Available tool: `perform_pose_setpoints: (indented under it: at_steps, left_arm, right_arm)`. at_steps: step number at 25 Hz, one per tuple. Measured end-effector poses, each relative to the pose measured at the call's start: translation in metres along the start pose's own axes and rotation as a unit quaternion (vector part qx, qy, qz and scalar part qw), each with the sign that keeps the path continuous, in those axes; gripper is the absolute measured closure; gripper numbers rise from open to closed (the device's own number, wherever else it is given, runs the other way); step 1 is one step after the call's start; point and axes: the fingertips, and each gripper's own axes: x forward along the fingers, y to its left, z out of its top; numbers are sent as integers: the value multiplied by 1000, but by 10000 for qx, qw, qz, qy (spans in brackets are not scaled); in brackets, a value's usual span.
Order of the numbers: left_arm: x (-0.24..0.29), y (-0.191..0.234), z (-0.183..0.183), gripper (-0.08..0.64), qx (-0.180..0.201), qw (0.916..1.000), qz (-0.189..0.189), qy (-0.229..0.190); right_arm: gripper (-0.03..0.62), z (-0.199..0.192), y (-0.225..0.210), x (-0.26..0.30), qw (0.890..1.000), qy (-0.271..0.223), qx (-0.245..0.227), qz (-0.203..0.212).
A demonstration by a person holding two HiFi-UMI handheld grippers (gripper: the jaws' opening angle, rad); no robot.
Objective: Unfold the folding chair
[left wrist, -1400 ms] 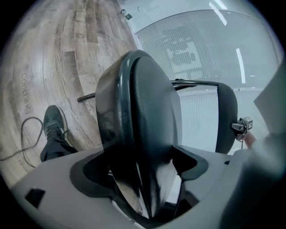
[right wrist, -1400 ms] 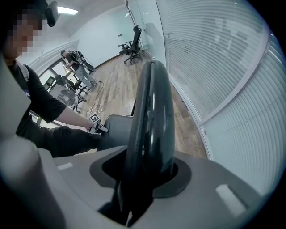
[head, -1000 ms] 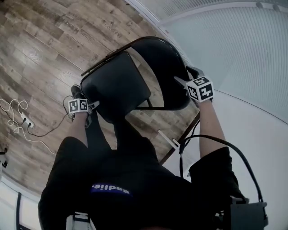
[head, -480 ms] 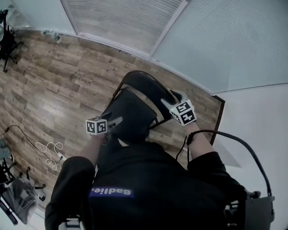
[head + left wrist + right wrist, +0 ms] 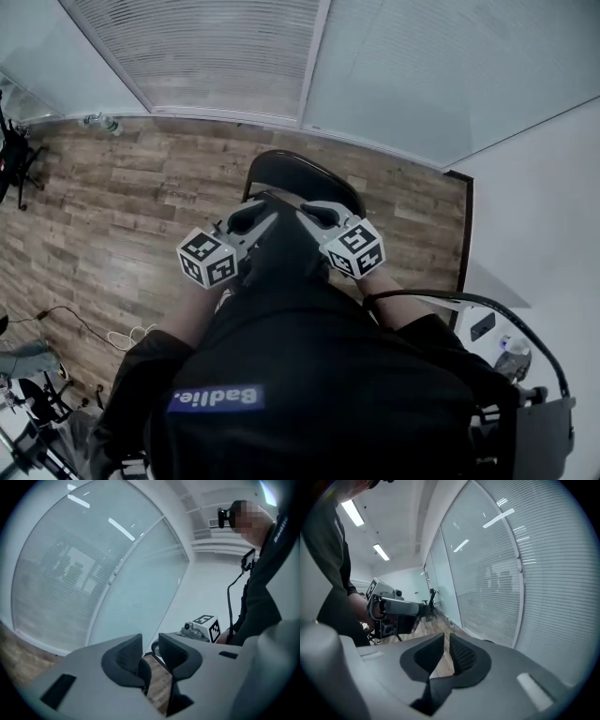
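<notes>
One folding chair [image 5: 298, 174] is seen. The left tongs [image 5: 246, 217] and right tongs [image 5: 317, 213] are held chest-high, tips converging, both released and empty, jaws just narrowed.

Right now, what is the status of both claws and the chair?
Left claw and right claw have just been closing, both empty, touching nothing. Folding chair stands free, seat hidden behind claws. No obstacle seen near it.

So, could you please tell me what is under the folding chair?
Wooden floor shows beside and beyond the folding chair. The patch straight beneath it and its legs cannot be seen: its own seat and the person's torso cover them.
</notes>
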Motion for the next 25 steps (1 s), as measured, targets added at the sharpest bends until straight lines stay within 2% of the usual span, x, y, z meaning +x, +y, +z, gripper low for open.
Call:
perform_pose_setpoints:
  at_steps: [3, 6, 15, 17, 20, 25]
  left_arm:
    - [1, -15, 27, 517, 537, 9985, 24, -98]
    - [2, -31, 40, 535, 843, 9963, 35, -188]
    - [-7, -62, 63, 554, 1324, 9909, 212, -121]
    - [-6, -62, 56, 554, 1206, 9922, 292, -138]
    - [-6, -61, 45, 554, 956, 9946, 363, -159]
    - [-4, -63, 38, 554, 891, 9952, 369, -153]
  right_arm:
    - [572, 32, 6, -5, 9987, -501, 53, 41]
    - [586, 55, 11, -17, 9958, -906, 96, 40]
    - [591, 93, 53, -50, 9867, -1592, -235, 231]
    - [591, 89, 56, -57, 9852, -1668, -333, 196]
    - [591, 81, 56, -61, 9851, -1694, -233, 185]
    - [591, 73, 55, -61, 9858, -1655, -105, 252]
